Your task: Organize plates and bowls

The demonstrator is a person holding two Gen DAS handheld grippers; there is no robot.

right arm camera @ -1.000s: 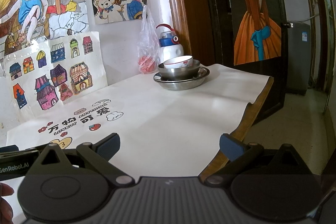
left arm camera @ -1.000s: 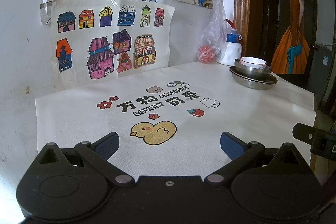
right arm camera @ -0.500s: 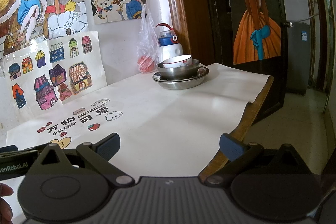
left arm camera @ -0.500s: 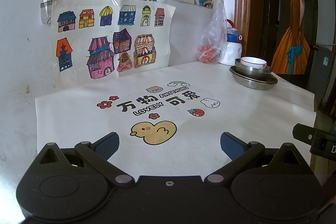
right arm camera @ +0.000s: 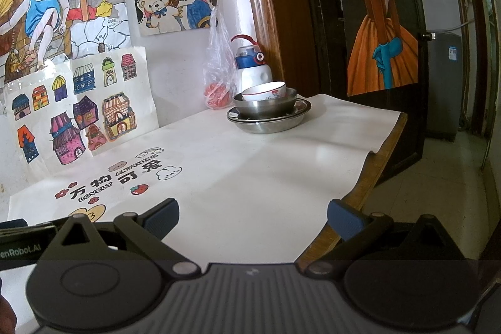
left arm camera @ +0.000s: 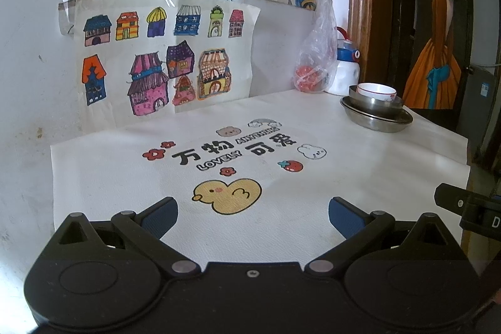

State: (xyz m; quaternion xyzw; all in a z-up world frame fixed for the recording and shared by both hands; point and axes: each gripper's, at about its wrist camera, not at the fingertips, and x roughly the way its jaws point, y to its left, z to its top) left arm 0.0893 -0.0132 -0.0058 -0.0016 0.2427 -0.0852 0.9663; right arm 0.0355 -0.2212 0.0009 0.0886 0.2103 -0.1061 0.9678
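A stack of dishes stands at the table's far right corner: a white ceramic bowl (right arm camera: 264, 90) sits inside a steel bowl (right arm camera: 266, 107), which rests on steel plates (right arm camera: 271, 122). In the left wrist view the same white bowl (left arm camera: 376, 89), steel bowl (left arm camera: 374, 105) and steel plates (left arm camera: 379, 119) appear at the right. My left gripper (left arm camera: 252, 213) is open over the near part of the white printed table cover (left arm camera: 360, 165), holding nothing. My right gripper (right arm camera: 253, 213) is open near the table's front edge, far from the stack.
A clear plastic bag (right arm camera: 219, 74) with red contents and a white and blue bottle (right arm camera: 253, 68) stand against the wall behind the stack. Drawings hang on the wall. The cover's right edge (right arm camera: 380, 140) exposes the wooden table rim; floor lies beyond. A dark door (right arm camera: 375, 21) stands right.
The right wrist view has shifted slightly leftward and closer toward the stack. The left gripper has stayed still. Both grippers remain open.
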